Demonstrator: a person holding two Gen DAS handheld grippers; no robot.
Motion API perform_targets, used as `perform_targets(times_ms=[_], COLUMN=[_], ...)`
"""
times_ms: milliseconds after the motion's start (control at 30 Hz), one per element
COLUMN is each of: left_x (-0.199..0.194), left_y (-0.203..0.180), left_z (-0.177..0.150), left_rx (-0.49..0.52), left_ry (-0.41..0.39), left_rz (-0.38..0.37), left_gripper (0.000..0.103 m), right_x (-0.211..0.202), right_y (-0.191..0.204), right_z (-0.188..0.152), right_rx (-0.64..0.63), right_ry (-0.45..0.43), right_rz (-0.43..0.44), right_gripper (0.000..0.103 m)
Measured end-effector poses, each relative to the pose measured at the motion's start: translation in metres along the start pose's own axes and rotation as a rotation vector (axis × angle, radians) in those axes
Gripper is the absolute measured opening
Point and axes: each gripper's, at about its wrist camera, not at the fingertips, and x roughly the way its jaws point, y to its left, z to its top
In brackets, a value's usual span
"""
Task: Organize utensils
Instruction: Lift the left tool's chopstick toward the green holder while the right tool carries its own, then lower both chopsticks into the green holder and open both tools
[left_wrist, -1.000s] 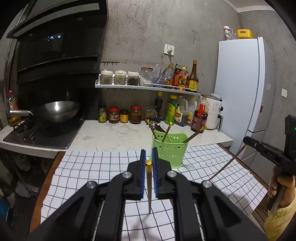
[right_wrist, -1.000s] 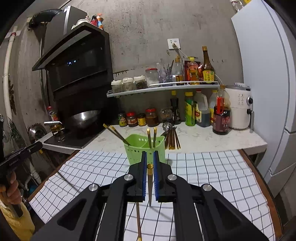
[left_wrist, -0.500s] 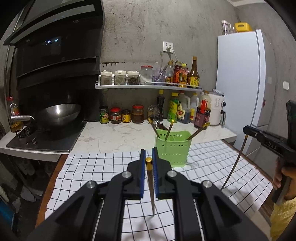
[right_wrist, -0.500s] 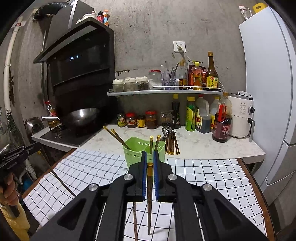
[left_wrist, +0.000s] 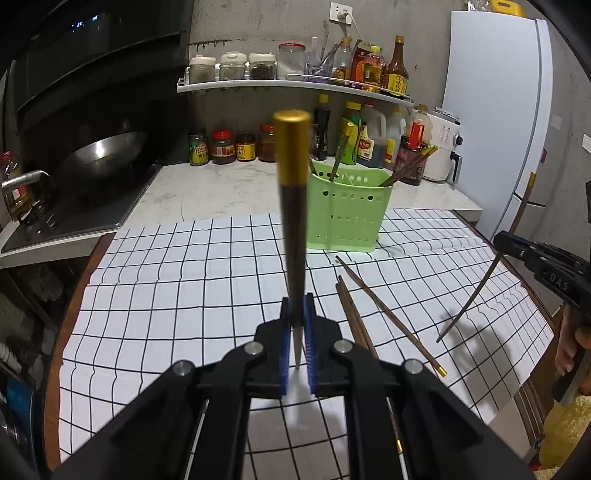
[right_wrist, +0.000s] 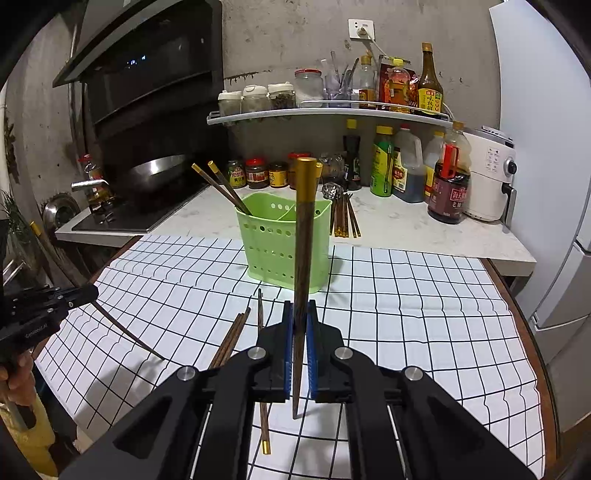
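Two grippers each clamp one chopstick upright (gold cap up): left gripper, right gripper, facing the green holder at the tabletop's far edge.

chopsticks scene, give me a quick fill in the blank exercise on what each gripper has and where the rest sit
1. The left gripper is shut on one ____.
2. The chopstick in the right gripper points its gold cap ____.
3. The holder on the checked cloth is ____ in colour.
4. Loose chopsticks lie on the cloth, ____ the holder.

Missing words: chopstick; up; green; outside
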Motion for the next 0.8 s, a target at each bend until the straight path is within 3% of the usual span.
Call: perform_targets(times_ms=[167,367,567,700,800], left_x=[-0.009,-0.017,-0.015,-0.018,-0.010], left_y=[-0.001,-0.005,-0.024,-0.045,-0.057], left_z=[0.001,0.014,0.078,0.131,0.160], left_rx=[0.001,0.006,0.036,0.061,0.088], left_ry=[-0.028,-0.108,-0.257,-0.375,-0.441], left_rz=[0.005,0.002,-0.085,-0.131,-0.113], left_gripper=[0.006,0.006,0.006,0.006,0.006], right_x=[-0.004,-0.010,0.008,0.012,0.014], right_y=[0.001,0.002,0.013,0.018,0.014], right_z=[-0.002,0.002,0.056,0.104,0.135], right_rx=[-0.008,-0.024,-0.045,-0.064,-0.063], right_ry=[-0.010,-0.107,-0.229,-0.333,-0.411], right_rz=[-0.002,0.018,0.092,0.088,0.066], right_gripper=[0.006,0.006,0.006,0.007,0.007])
